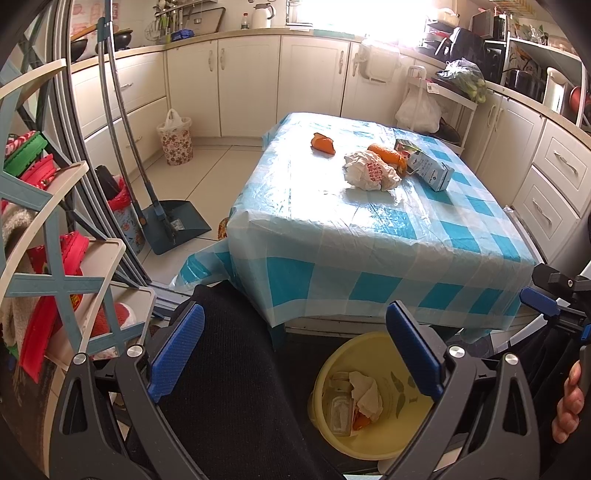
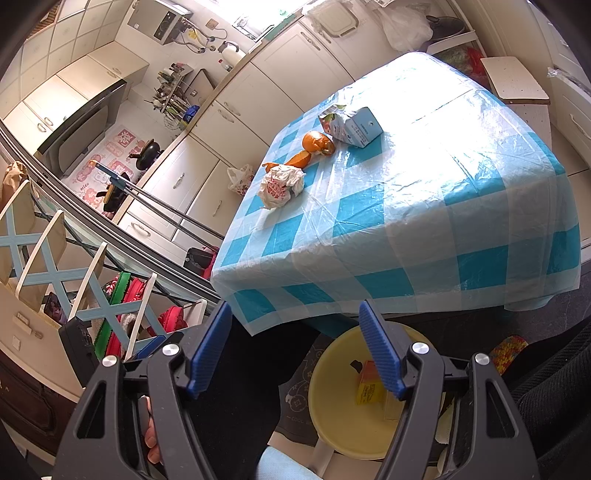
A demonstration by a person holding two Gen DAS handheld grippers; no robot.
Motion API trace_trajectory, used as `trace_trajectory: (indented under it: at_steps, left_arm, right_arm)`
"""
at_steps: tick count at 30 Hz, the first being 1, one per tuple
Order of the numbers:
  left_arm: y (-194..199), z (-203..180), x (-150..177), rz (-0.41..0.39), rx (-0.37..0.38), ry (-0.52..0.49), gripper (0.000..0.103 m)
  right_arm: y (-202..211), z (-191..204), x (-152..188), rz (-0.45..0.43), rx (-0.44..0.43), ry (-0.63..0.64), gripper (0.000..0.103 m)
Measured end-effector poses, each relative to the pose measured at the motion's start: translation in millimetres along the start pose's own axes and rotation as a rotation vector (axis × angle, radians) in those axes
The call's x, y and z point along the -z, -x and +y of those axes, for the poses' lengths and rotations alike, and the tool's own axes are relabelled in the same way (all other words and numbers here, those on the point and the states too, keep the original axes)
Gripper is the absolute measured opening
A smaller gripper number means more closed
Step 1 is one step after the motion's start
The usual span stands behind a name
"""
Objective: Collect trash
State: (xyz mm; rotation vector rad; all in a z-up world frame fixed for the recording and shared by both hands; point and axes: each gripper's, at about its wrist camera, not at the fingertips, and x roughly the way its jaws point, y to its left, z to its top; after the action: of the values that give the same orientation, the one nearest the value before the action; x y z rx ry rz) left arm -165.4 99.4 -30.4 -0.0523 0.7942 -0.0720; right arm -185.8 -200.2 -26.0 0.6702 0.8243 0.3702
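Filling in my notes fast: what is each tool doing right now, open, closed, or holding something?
Left tool: open, holding nothing.
Right tool: open, holding nothing.

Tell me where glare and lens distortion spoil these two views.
Left wrist view: the window is blown out white, with glare streaking the checked tablecloth; cabinets bow at the edges. Right wrist view: a washed-out patch on the tablecloth beside the milk carton; the shoe rack curves strongly.
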Motion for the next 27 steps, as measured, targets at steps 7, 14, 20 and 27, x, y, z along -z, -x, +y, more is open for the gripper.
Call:
trace_trajectory:
  at_steps: [7, 14, 20, 27]
  left_arm:
    - [-0.1, -0.6, -0.2, 0.001, 0.0, 0.0, 0.095]
    - [-0.2, -1.0, -0.7, 0.002, -0.001, 0.0, 0.095]
    - [-0.2, -0.6, 0.8, 0.002, 0.0, 0.0, 0.095]
    - [-0.5, -1.0, 0.4, 0.003, -0.001, -0.001, 0.095]
  right_arm:
    - [0.4, -0.1, 0.2, -0.002, -0.002, 0.001, 0.069]
    - [0.7, 1.7, -0.4, -0.004, -0.004, 0.002, 0.069]
    - [0.5, 1.7, -0.4, -0.005, -0.004, 0.002, 0.069]
    - [1.1, 1.1, 0.2, -0.006, -0.005, 0.002, 0.069]
